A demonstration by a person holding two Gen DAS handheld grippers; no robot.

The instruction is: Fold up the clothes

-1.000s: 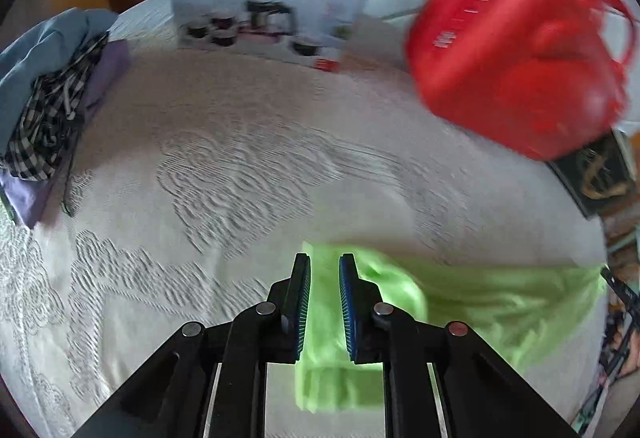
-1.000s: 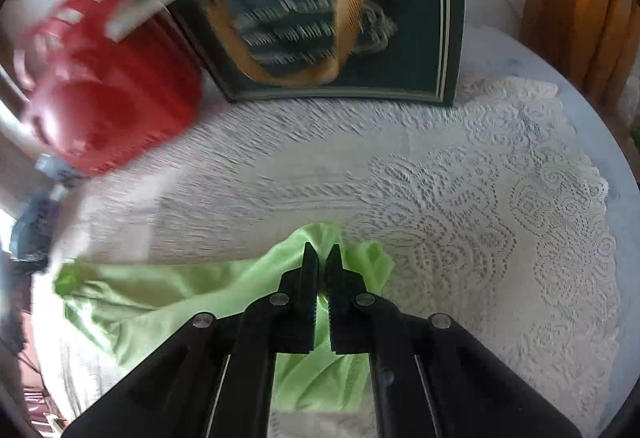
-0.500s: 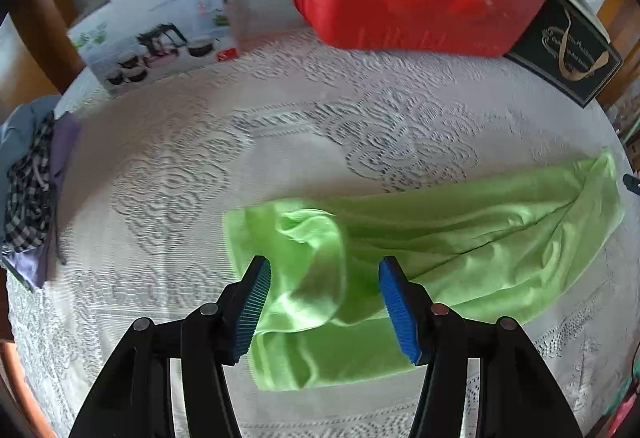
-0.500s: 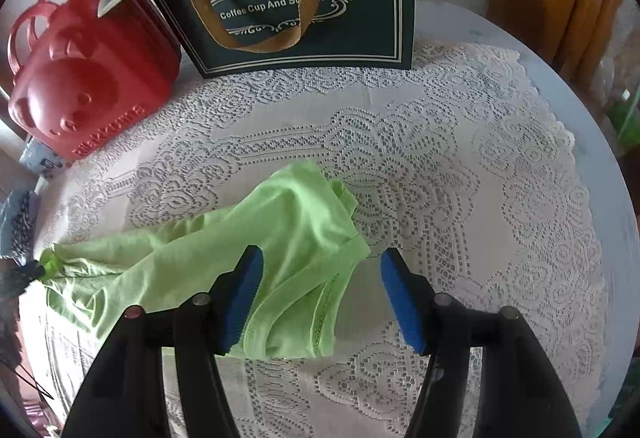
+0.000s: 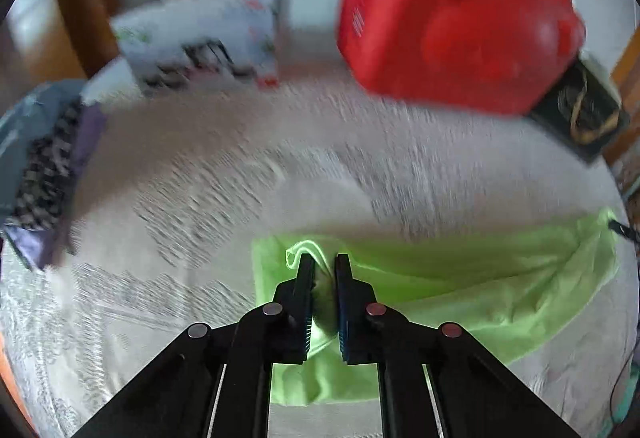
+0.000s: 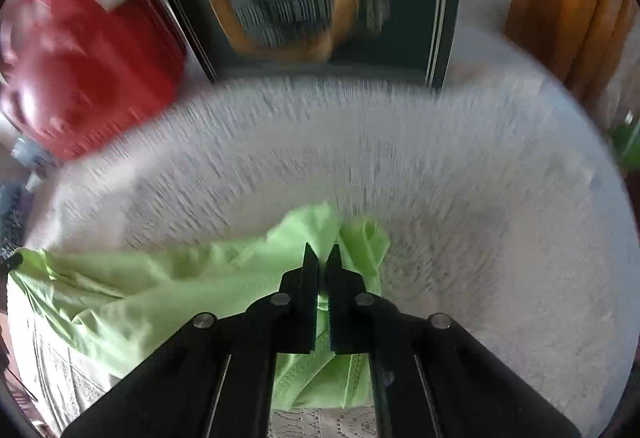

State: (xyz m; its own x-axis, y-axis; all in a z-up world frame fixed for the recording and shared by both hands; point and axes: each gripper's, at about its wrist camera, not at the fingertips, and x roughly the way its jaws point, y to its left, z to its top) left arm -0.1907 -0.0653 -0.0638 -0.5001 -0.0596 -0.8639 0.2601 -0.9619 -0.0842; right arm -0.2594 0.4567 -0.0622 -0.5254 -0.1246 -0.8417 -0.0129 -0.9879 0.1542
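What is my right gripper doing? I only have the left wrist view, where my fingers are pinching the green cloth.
Observer: The right gripper is shut on the green garment too, at its other end.
Operator: Anything beyond that end?
Observer: Bare lace tablecloth, then a dark gift bag standing at the back.
Operator: Is the garment taut?
Observer: No, it lies wrinkled, sagging between both grips.

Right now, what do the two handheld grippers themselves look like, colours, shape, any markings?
The left gripper is matte black, with two flat fingers on angled linkage arms joined by round silver pivot pins and blue ribbed pads on the inner faces. The right gripper has the same black build and silver pins, with pointed tips. No cables, markings or sleeves show.
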